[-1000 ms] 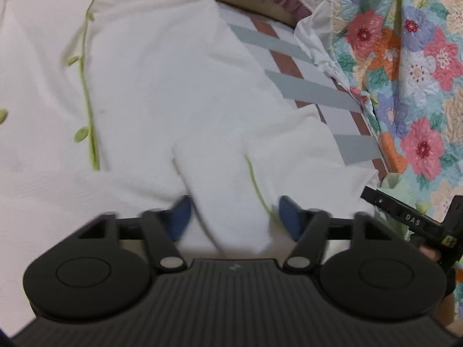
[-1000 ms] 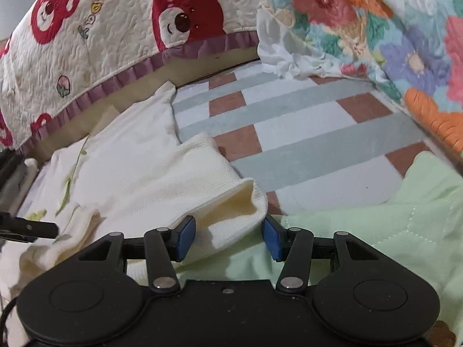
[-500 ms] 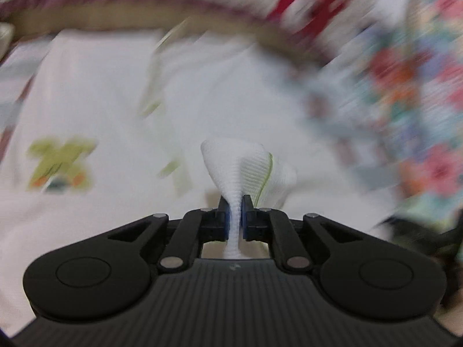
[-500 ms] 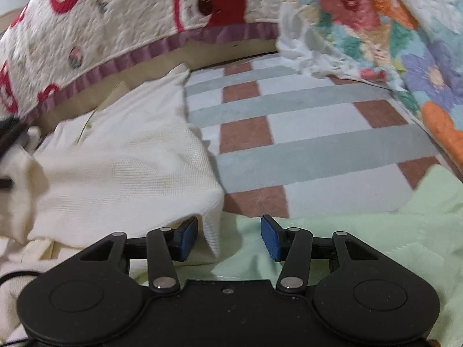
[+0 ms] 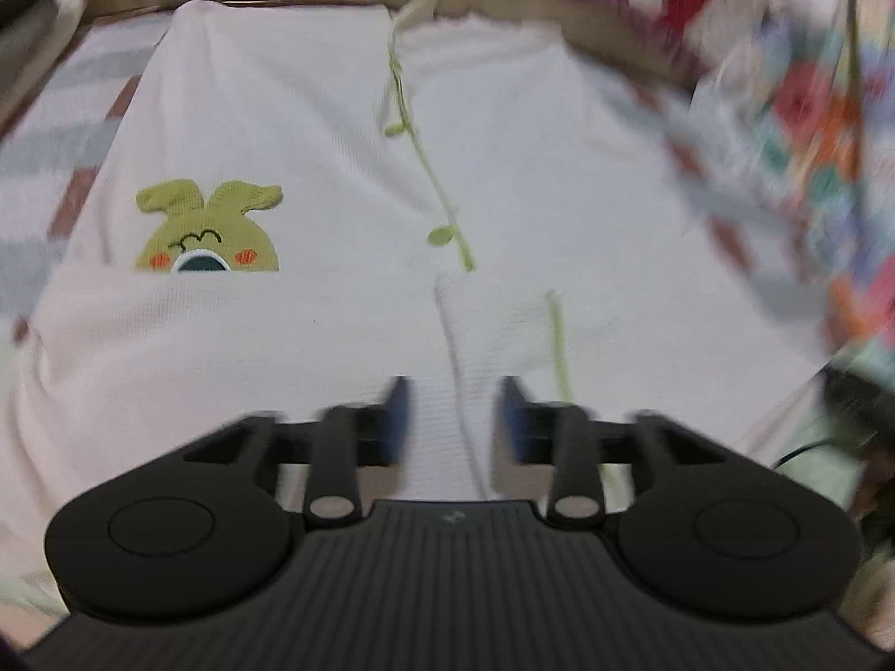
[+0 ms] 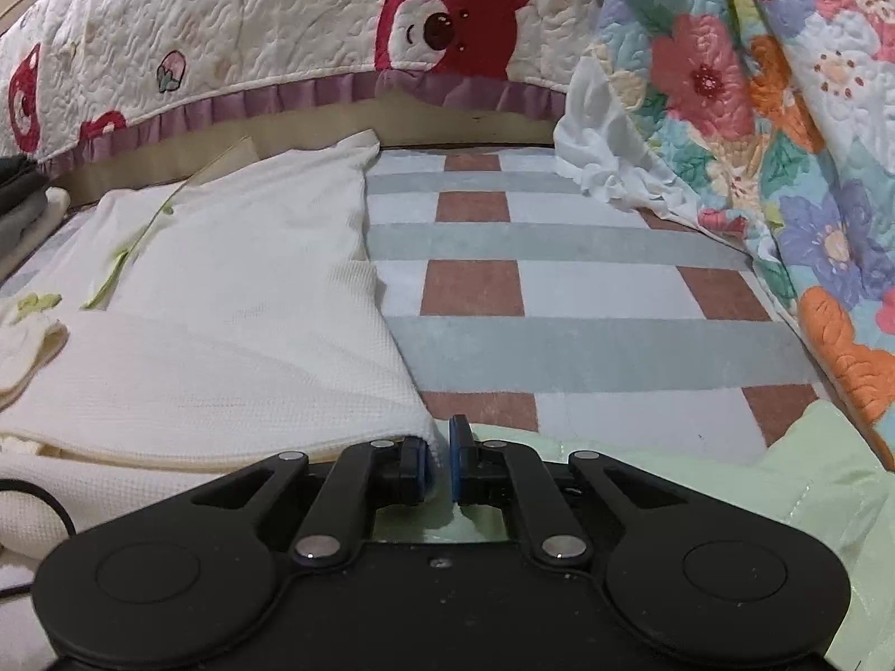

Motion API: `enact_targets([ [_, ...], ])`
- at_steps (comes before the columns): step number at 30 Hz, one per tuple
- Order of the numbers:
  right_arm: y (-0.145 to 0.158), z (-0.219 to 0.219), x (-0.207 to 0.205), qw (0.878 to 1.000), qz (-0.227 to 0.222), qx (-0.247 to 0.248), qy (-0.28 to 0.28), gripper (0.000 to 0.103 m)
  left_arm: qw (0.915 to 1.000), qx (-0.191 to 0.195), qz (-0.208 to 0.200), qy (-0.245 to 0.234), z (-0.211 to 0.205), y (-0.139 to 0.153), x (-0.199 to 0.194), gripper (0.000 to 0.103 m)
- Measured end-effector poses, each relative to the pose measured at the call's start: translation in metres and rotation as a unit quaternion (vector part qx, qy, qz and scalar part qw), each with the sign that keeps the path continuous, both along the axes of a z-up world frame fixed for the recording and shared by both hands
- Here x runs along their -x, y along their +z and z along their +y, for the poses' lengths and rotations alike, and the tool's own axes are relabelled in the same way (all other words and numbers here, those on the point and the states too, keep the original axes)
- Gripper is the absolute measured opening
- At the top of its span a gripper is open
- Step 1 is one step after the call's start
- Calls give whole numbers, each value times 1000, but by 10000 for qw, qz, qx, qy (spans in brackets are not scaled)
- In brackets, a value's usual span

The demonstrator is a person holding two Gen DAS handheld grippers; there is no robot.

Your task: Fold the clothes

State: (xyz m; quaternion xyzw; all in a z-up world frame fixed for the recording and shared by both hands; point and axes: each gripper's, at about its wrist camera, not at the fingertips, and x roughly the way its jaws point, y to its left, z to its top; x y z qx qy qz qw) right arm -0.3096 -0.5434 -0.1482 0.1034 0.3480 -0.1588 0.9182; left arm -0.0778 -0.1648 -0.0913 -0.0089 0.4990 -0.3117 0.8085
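Note:
A white knit garment (image 5: pixel 313 128) with a green rabbit patch (image 5: pixel 207 235) and green stem stitching lies flat on the checked mat. A sleeve (image 5: pixel 492 330) is folded across its near part. My left gripper (image 5: pixel 450 419) is open, its blue pads astride the sleeve's cuff end without holding it. In the right wrist view the same garment (image 6: pixel 240 257) lies at the left. My right gripper (image 6: pixel 439 456) is shut on the garment's near right corner (image 6: pixel 417 425), low over a pale green cloth.
The mat (image 6: pixel 559 291) has grey and brown checks. A bear-print quilt (image 6: pixel 335 28) hangs at the back, a floral quilt (image 6: pixel 783 140) at the right with a crumpled white cloth (image 6: pixel 609 162) by it. A pale green cloth (image 6: pixel 727 475) lies at the near edge.
My left gripper carried the sleeve across the garment, laid it down and opened. My right gripper closed on the garment's near right corner. The garment now lies flatter.

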Motion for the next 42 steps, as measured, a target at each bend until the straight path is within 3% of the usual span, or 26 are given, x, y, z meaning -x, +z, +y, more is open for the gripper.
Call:
enact_targets([
  [2,-1,-4,1,9999,-39,-144,-85,7,9992,358,-161,-23,7,9,9,56],
  [3,-4,-5,0,9997,-10,-216,-105,7,9988,445,-207,-68,6,13,13,67],
  [5,-10,-6,-1,9992,46,-359,-146,8,9994,194,-71,-262,-12,15,15,81],
  [11,-10,-5,3,9981,-98,-504,-339,7,9962,-416,319,-688,-72,-6,19,84],
  [14,-4,-7,8,9977,-216,-531,-351,7,9927,-800,139,-895,-89,-21,28,88],
  [17,0,-5,7,9984,-221,-433,-295,7,9931,-763,17,-889,-84,-24,33,88],
  [21,1,-4,5,9984,-245,-403,-325,7,9965,-584,195,-566,-66,-23,24,88],
  [23,2,-5,5,9981,-294,-425,-348,7,9974,-456,251,-494,-59,-23,21,81],
  [24,3,-6,6,9979,-312,-438,-348,7,9972,-492,183,-536,-57,-23,21,68],
  [26,3,-7,7,9977,-343,-465,-345,7,9968,-518,85,-607,-53,-22,23,50],
  [27,3,-7,8,9976,-356,-480,-344,7,9972,-405,136,-608,-48,-22,22,35],
  [30,3,-8,10,9974,-339,-533,-334,7,9985,-119,373,-394,-32,-21,12,15],
  [35,5,-7,15,9977,-348,-501,-295,7,9989,-19,349,299,11,-10,4,14],
  [41,4,-7,14,9975,-346,-517,-335,7,9897,-32,279,1402,72,-1,4,14],
  [42,4,-7,13,9974,-340,-523,-349,7,9884,-59,258,1496,76,-1,2,19],
])
